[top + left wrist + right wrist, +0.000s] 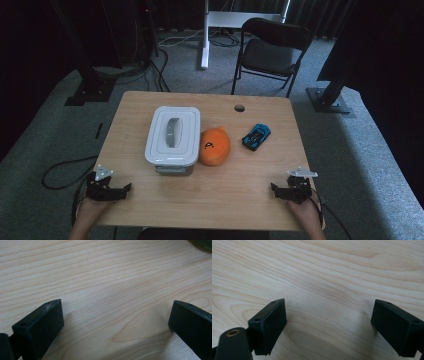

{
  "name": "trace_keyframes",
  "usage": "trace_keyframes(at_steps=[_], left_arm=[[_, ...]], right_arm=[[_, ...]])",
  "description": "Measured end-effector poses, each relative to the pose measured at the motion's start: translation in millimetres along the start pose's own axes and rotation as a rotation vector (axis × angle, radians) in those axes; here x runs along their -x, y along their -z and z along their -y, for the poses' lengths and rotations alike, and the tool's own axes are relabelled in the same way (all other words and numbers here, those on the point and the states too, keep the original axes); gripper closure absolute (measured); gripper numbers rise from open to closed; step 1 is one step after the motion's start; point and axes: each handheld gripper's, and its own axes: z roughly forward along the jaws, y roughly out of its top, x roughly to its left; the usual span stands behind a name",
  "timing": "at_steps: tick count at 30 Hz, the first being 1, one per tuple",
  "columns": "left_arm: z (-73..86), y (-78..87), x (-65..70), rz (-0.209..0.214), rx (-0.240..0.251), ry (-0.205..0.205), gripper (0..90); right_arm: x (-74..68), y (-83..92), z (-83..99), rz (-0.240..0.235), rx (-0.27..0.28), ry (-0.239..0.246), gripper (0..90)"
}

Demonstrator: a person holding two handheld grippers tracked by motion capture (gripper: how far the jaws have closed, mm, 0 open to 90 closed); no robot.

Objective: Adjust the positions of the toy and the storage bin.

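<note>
Both jaws spread wide over bare wood: left gripper [125, 188] and right gripper [274, 188] rest at the table's [220, 200] near corners, well apart from the lidded white container [173, 135], orange plush [215, 146] and blue toy car [256, 136] mid-table.

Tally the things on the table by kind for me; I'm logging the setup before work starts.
Lidded white container: 1
Orange plush toy: 1
Blue toy car: 1
Handheld grippers, left gripper and right gripper, both open and resting on the wooden table: 2
Total: 5
</note>
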Motion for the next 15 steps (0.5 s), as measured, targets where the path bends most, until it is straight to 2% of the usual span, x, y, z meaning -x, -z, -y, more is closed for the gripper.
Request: trace_keyframes(at_steps=[7, 15], left_arm=[[0.0, 0.0, 0.0, 0.0, 0.001, 0.001, 0.3], [0.0, -0.1, 0.0, 0.0, 0.001, 0.001, 0.3]], right_arm=[[-4.7, -0.4, -7.6, -0.022, 0.022, -0.005, 12.3], [-8.6, -0.9, -29.0, -0.039, 0.076, -0.008, 12.5]])
